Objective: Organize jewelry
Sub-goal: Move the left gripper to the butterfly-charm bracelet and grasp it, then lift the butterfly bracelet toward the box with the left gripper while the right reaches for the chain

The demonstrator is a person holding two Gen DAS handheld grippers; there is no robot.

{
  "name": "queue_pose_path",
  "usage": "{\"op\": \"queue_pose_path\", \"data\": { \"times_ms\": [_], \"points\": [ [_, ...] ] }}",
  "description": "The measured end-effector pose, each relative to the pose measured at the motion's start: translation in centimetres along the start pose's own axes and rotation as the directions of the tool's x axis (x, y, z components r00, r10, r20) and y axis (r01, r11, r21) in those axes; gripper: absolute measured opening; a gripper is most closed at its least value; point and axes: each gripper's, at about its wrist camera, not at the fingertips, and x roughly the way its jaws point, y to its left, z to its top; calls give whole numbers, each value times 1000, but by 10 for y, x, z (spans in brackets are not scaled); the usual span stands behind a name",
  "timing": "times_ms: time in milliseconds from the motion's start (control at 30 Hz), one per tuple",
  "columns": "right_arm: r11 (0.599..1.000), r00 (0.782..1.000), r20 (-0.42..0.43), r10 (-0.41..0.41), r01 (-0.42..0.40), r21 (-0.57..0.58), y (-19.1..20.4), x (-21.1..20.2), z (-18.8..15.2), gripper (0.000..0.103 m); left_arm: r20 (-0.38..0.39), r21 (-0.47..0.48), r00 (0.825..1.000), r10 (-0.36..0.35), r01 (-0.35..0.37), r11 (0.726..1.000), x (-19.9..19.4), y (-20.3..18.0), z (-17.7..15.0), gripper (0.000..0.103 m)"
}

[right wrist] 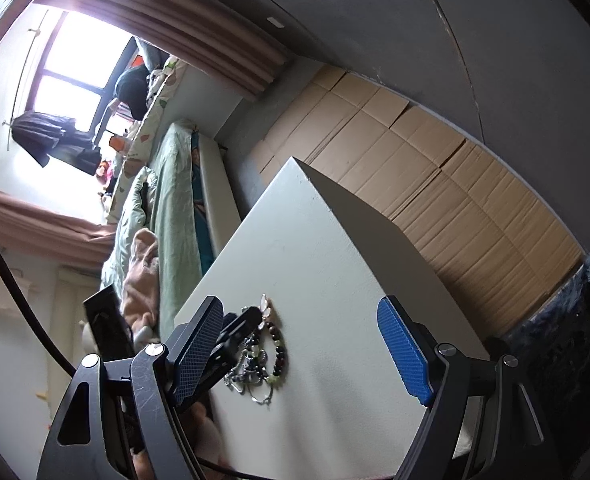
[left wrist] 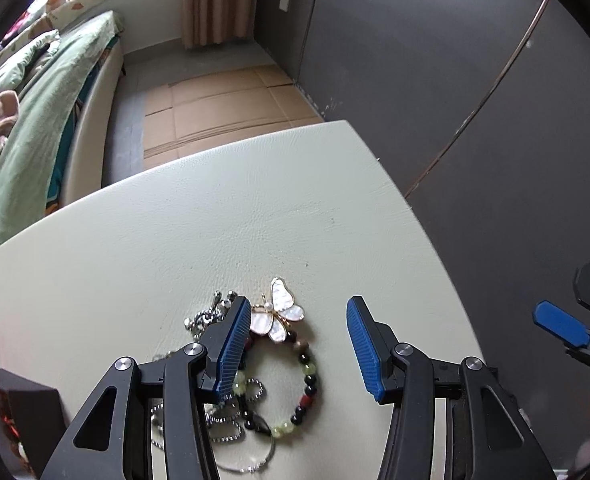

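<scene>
A heap of jewelry lies on the pale table (left wrist: pixel 255 208): a pearly butterfly brooch (left wrist: pixel 279 314), a bracelet of dark, red and green beads (left wrist: pixel 309 384), silver ball chains (left wrist: pixel 231 424) and a silver beaded piece (left wrist: pixel 211 314). My left gripper (left wrist: pixel 299 348) is open and empty, hovering low over the heap, its jaws either side of the bracelet. My right gripper (right wrist: pixel 307 350) is open and empty, off the table's right side, tilted; one of its fingers (left wrist: pixel 561 322) shows in the left wrist view. The heap (right wrist: pixel 265 356) and the left gripper's fingers (right wrist: pixel 239 326) show in the right wrist view.
A dark box (left wrist: pixel 19 408) with red cord stands at the table's left front corner. A bed with green bedding (left wrist: pixel 35 152) lies to the left. Flattened cardboard (left wrist: pixel 223 108) covers the floor beyond the table. A dark wall (left wrist: pixel 455 80) runs along the right.
</scene>
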Motion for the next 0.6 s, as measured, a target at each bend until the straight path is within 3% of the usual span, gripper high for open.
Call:
{"op": "queue_pose_path", "data": {
  "times_ms": [367,433,467,600],
  "points": [
    [998,999,-35,-7,9,63,-7,20,0,80,-39,97,994,99,-95,991,23,-10,-1,50],
    [998,999,-36,-7,9,59,-6,20,0,80,-37,107,992,122,-117,987,23,-8,1,44],
    [998,999,-37,-8,10,55,-5,21,0,80,-36,107,990,137,-132,985,23,-6,2,32],
    [999,999,-38,-8,10,40,-1,21,0,80,-56,86,993,100,-95,992,19,5,5,33]
  ]
}}
